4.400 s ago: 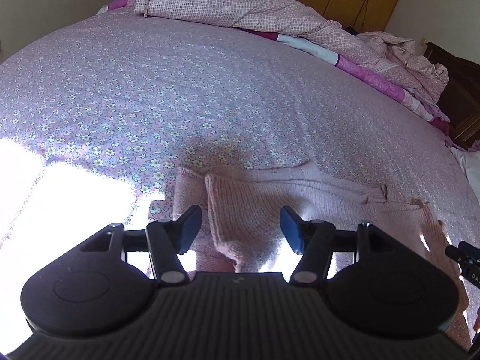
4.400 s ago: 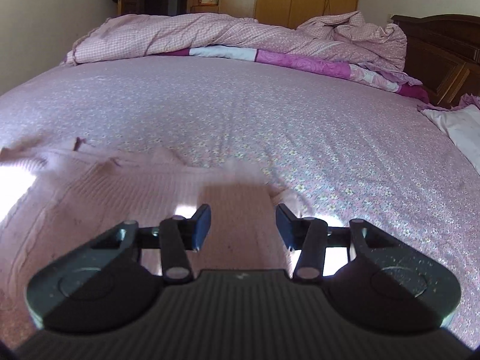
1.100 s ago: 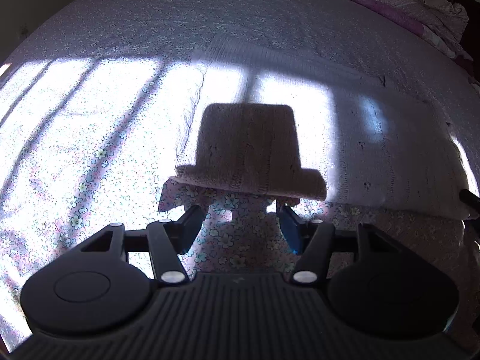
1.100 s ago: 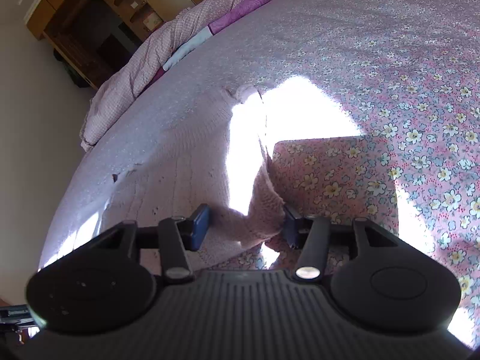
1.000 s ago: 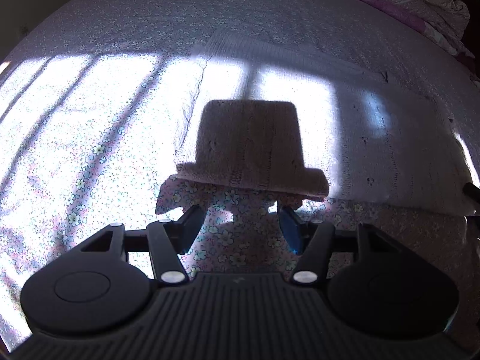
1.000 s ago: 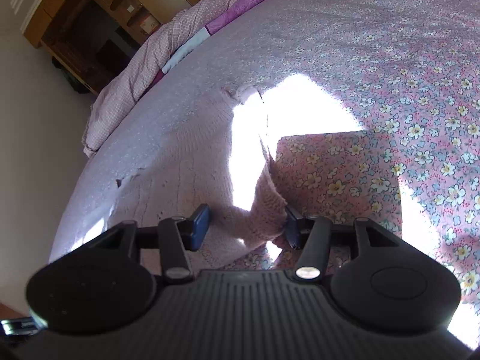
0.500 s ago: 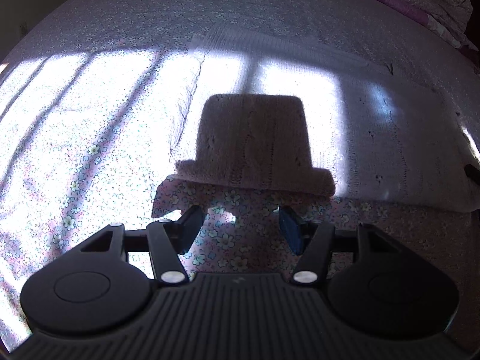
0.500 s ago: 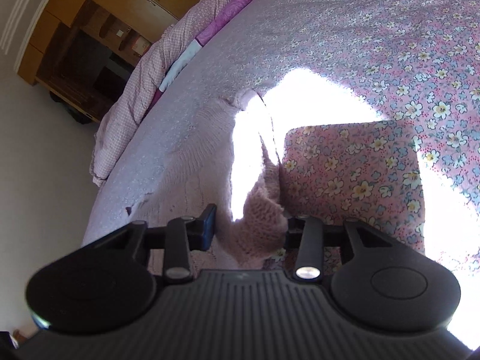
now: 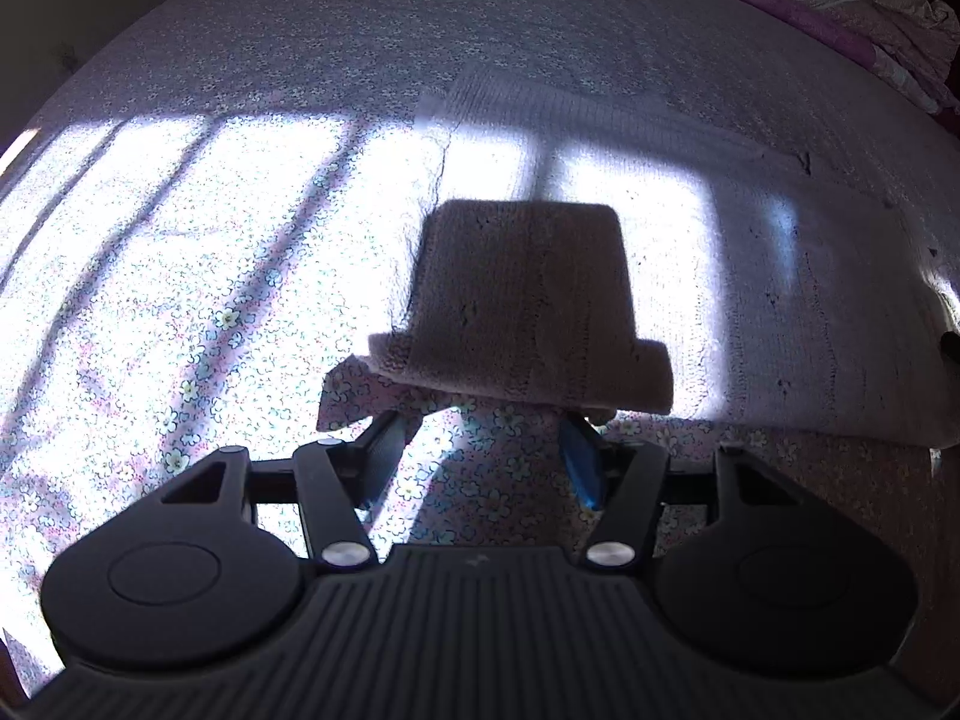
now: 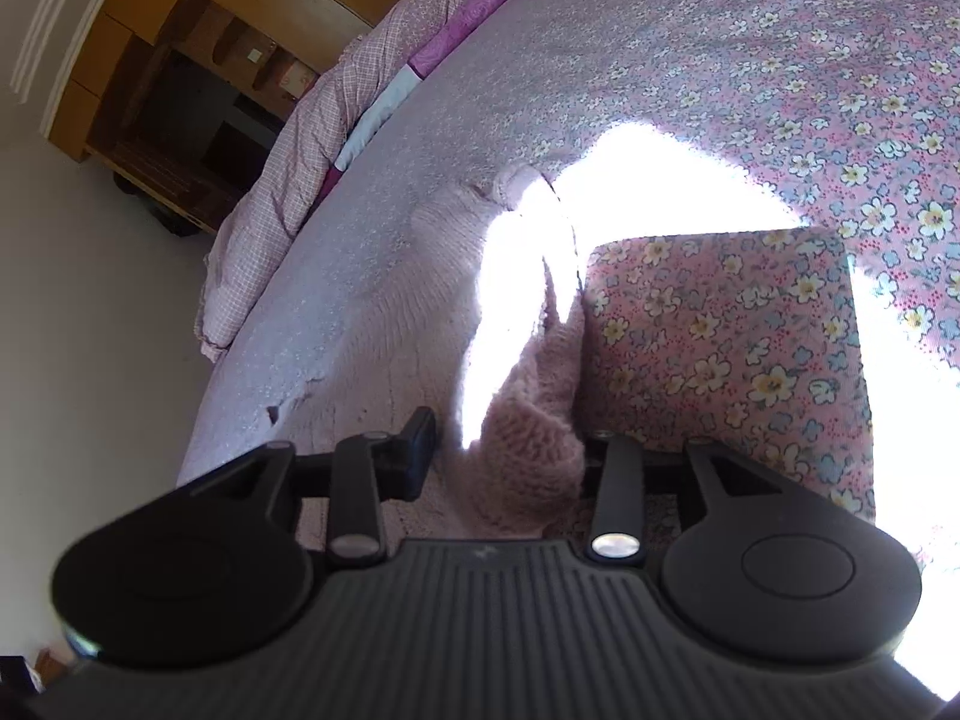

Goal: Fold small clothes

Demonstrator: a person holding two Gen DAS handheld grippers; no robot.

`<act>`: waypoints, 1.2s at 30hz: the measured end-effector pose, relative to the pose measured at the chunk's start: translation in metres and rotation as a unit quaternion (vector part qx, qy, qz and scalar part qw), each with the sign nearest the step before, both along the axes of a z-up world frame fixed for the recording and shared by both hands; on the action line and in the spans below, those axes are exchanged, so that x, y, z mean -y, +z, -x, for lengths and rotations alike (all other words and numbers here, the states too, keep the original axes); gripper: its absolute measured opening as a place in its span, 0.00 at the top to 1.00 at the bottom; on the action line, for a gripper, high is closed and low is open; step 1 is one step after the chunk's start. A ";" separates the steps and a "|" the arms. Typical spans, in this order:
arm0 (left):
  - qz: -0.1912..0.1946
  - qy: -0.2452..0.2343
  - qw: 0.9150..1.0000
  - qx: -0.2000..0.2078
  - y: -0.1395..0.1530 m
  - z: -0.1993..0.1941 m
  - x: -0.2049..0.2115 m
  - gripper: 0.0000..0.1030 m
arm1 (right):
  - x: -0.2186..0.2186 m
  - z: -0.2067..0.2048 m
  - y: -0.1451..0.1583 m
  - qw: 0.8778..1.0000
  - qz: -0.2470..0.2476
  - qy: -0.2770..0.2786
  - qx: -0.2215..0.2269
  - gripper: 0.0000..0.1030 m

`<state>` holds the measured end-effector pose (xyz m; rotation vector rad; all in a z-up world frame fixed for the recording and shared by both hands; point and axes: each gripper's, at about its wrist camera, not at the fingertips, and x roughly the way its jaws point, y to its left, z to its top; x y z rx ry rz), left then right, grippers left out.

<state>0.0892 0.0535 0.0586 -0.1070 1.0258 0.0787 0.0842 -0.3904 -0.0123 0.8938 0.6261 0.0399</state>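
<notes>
The left gripper [image 9: 480, 456] points steeply down, jaws apart and empty, the pink knitted sweater [image 9: 600, 252] flat on the floral bed sheet [image 9: 180, 300] just ahead. The right gripper [image 10: 510, 450], tilted, is opening around the sweater's bunched edge.

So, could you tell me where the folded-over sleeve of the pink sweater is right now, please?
In the left wrist view the sleeve lies folded across the pink sweater, centre frame, just beyond the left claw, on the floral bedsheet.
</notes>
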 end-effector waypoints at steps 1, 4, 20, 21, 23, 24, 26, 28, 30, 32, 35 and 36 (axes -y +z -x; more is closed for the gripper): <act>-0.002 0.003 1.000 0.002 0.002 0.002 -0.001 0.37 | 0.001 -0.001 0.000 1.000 -0.007 0.001 0.003 0.49; -0.001 0.005 1.000 0.002 0.004 0.003 -0.004 0.37 | -0.002 -0.008 0.004 1.000 -0.001 0.008 0.006 0.42; -0.021 -0.010 1.000 0.012 0.019 0.017 -0.034 0.37 | -0.023 -0.019 0.029 0.996 0.085 -0.015 0.024 0.75; -0.025 -0.010 1.000 0.013 0.021 0.015 -0.038 0.37 | -0.025 -0.020 0.034 0.996 0.084 -0.013 0.029 0.76; -0.030 -0.010 0.999 0.013 0.025 0.013 -0.043 0.37 | -0.031 -0.022 0.045 0.995 0.087 -0.006 0.042 0.76; -0.031 -0.010 0.999 0.014 0.026 0.011 -0.045 0.37 | -0.035 -0.024 0.052 0.994 0.095 -0.001 0.049 0.76; -0.029 -0.010 0.999 0.015 0.029 0.009 -0.051 0.37 | -0.043 -0.027 0.064 0.992 0.107 0.007 0.059 0.76; -0.023 -0.006 1.000 0.017 0.029 0.007 -0.055 0.37 | -0.053 -0.031 0.076 0.991 0.115 0.015 0.072 0.76; -0.020 -0.004 1.000 0.021 0.031 0.008 -0.060 0.37 | -0.062 -0.034 0.086 0.989 0.117 0.023 0.085 0.76; -0.020 -0.001 0.999 0.025 0.031 0.007 -0.063 0.37 | -0.074 -0.037 0.097 0.987 0.123 0.034 0.097 0.77; -0.013 0.011 0.999 0.032 0.033 0.010 -0.072 0.37 | -0.092 -0.044 0.112 0.984 0.124 0.057 0.112 0.77; -0.009 0.016 0.999 0.033 0.033 0.011 -0.075 0.37 | -0.099 -0.047 0.116 0.984 0.121 0.065 0.116 0.77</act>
